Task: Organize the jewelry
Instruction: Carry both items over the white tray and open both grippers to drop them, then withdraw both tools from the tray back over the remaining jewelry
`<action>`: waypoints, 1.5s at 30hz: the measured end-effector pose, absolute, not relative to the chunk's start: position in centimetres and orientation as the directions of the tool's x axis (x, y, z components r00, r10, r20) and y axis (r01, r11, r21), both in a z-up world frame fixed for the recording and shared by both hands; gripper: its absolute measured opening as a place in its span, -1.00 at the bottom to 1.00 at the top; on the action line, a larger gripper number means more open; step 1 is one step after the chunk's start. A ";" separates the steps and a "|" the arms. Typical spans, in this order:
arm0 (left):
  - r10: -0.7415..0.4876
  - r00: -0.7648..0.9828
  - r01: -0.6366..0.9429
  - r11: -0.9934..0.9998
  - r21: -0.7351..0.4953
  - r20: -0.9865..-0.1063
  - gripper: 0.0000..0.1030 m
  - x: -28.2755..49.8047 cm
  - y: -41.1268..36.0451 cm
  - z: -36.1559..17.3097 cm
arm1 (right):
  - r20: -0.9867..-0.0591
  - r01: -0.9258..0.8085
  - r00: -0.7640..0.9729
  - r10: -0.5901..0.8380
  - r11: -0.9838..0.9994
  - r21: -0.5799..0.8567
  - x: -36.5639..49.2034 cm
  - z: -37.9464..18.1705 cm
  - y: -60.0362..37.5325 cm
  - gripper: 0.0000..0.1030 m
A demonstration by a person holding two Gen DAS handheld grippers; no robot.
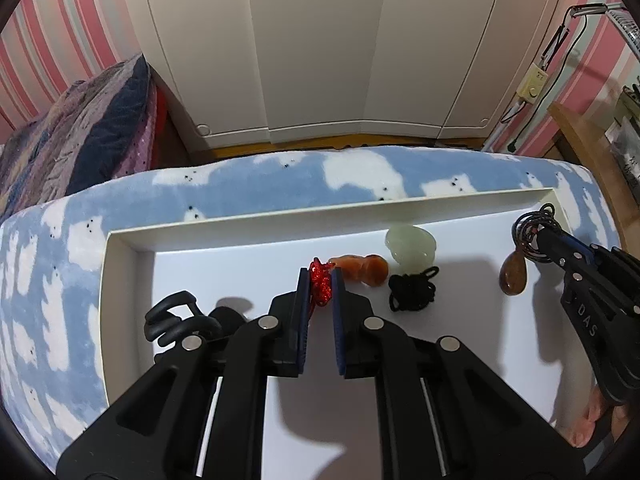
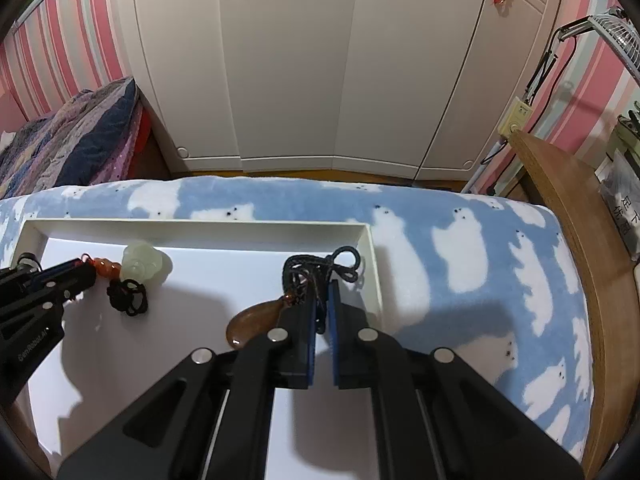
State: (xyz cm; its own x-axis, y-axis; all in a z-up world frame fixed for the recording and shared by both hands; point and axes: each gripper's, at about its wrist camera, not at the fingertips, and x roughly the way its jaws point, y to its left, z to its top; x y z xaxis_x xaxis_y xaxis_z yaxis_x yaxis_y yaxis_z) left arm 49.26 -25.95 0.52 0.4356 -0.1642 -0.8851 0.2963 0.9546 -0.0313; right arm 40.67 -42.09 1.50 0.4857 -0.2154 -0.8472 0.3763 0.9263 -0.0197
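Note:
A white tray (image 1: 120, 264) lies on a blue fleece with white bears. My left gripper (image 1: 320, 284) is shut on the red cord (image 1: 321, 286) of an orange carved pendant (image 1: 362, 271) that rests on the tray floor. Behind it sits a pale green jade pendant (image 1: 410, 245) with a black cord bundle (image 1: 412, 292). My right gripper (image 2: 321, 300) is shut on the dark cord (image 2: 320, 270) of a brown teardrop pendant (image 2: 250, 322), which hangs beside its left finger near the tray's right wall (image 2: 374, 264). The right gripper also shows in the left wrist view (image 1: 536, 236).
A black ring-shaped clip (image 1: 176, 316) lies on the tray left of my left gripper. White wardrobe doors (image 2: 320, 60) stand behind the bed. A wooden shelf edge (image 2: 580, 208) runs along the right. A quilt (image 1: 72, 136) lies at the far left.

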 end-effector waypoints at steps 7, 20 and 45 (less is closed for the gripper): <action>-0.146 0.433 0.299 0.954 -0.010 -0.889 -0.78 49.5 -26.8 0.4 | -0.861 0.399 0.469 -0.198 0.917 0.007 40.9 0.9 -42.9 -0.83; -0.231 0.501 0.332 0.941 -0.061 -0.834 0.35 46.4 -26.1 5.0 | -0.831 0.372 0.522 -0.195 0.928 0.016 39.1 4.4 -42.0 -0.14; -0.128 0.662 0.212 0.977 0.021 -0.738 0.94 25.4 -3.2 12.0 | -0.709 0.357 0.664 -0.239 0.934 0.020 17.4 12.5 -30.9 0.55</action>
